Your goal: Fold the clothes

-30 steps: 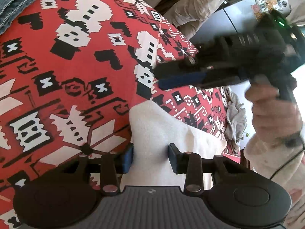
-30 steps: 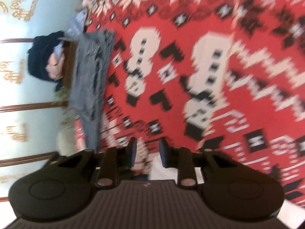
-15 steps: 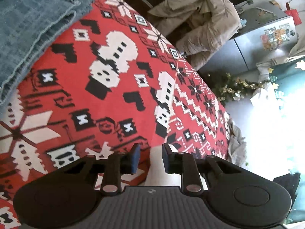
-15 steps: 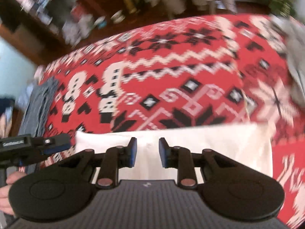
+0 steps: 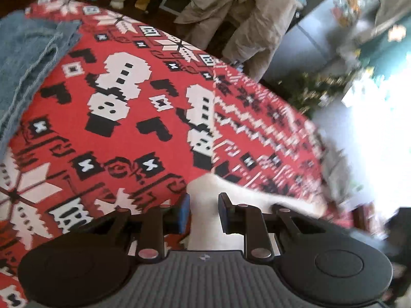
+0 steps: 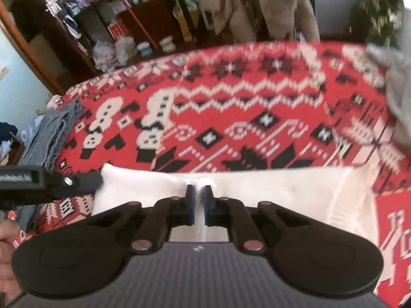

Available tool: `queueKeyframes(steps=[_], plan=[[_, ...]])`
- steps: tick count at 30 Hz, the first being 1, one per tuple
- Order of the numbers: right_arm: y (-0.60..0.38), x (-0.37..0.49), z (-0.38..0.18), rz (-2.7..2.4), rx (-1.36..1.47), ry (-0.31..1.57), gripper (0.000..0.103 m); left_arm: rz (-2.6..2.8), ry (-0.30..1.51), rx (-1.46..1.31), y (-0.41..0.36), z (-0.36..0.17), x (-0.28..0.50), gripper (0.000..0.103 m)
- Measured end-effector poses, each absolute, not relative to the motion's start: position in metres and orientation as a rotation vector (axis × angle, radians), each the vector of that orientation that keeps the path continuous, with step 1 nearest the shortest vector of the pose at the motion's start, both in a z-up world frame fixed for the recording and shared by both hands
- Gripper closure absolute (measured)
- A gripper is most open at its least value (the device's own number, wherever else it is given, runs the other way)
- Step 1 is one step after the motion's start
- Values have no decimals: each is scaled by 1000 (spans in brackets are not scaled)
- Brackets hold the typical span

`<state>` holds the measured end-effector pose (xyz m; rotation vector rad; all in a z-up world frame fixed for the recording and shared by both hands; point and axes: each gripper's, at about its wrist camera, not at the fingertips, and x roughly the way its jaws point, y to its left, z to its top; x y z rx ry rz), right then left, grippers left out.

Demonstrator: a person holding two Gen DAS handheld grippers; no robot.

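Observation:
A white garment lies flat across the near part of a red patterned blanket. My right gripper is at the middle of the garment's far edge. Its jaws are closing and the pads pinch a small pucker of white cloth. My left gripper has the garment's left corner between its blue pads, and the cloth rises in a peak there. In the right wrist view the left gripper reaches in from the left and touches that same corner.
Folded blue jeans lie on the blanket's left end, also in the right wrist view as jeans. A grey garment is bunched at the right end. Beyond the blanket hang a beige coat and cluttered shelves. A hand shows at lower left.
My right gripper swung round from the left end to the white garment's far edge, and its jaws narrowed onto the cloth. The left gripper's jaws narrowed on the corner and it lifted slightly.

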<state>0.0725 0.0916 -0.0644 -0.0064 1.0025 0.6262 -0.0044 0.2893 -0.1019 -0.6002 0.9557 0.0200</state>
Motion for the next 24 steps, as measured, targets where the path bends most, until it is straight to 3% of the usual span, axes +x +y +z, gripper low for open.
queueKeyframes(steps=[9,11,12,20,24], plan=[[99,76,-80,569,-26,995,97,162,993,-363,273,-112,0,73],[100,72,-81,567,-54,978,97,186,999,-331,273,-114,0,88],[100,71,-81,567,-62,972,97,188,1000,-328,275,-114,-1,88],[69,69,-56,630,101,955,95,-86,897,-797,326,-99,-26,88],[71,58,-55,735,143,989,95,-145,928,-758,304,-102,-23,88]])
